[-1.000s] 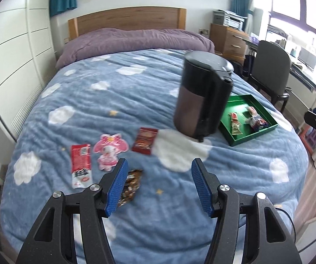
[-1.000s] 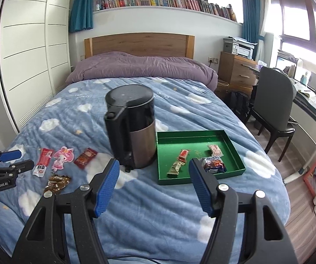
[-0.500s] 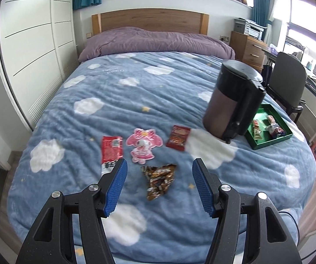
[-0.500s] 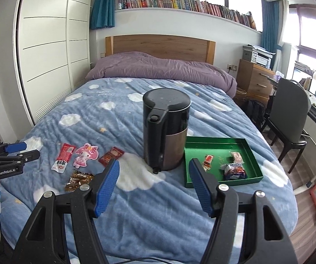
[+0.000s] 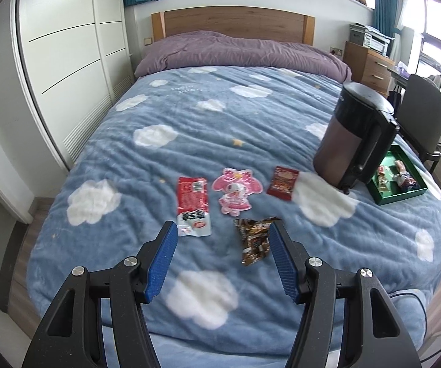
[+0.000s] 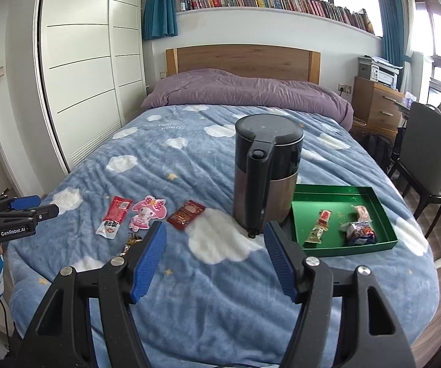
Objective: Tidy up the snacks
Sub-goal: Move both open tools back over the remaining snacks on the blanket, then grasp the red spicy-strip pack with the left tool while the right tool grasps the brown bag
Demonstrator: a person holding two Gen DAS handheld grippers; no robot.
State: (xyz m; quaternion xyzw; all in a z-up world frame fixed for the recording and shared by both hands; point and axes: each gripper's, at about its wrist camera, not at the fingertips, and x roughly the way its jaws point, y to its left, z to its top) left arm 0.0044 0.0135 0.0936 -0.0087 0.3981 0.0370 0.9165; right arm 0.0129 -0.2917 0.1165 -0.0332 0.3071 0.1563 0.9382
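Observation:
Several snack packets lie on the blue cloud blanket: a red-and-white packet (image 5: 193,206), a pink character packet (image 5: 235,190), a dark red packet (image 5: 282,182) and a brown wrapped snack (image 5: 253,239). The same packets show in the right wrist view: the red-and-white one (image 6: 114,216), the pink one (image 6: 147,211), the dark red one (image 6: 186,214). A green tray (image 6: 373,242) holds three snacks. My left gripper (image 5: 223,236) is open and empty above the brown snack. My right gripper (image 6: 214,239) is open and empty, held before the kettle.
A black and bronze kettle (image 6: 265,174) stands on the bed between the loose packets and the tray. A white wardrobe (image 6: 79,76) lines the left side. A dark chair (image 6: 426,156) and a wooden dresser (image 6: 377,104) stand at the right.
The left gripper has swung left, bringing the loose packets to the middle of its view, the brown snack between its fingers. The right gripper's view has also shifted left. Both stay open.

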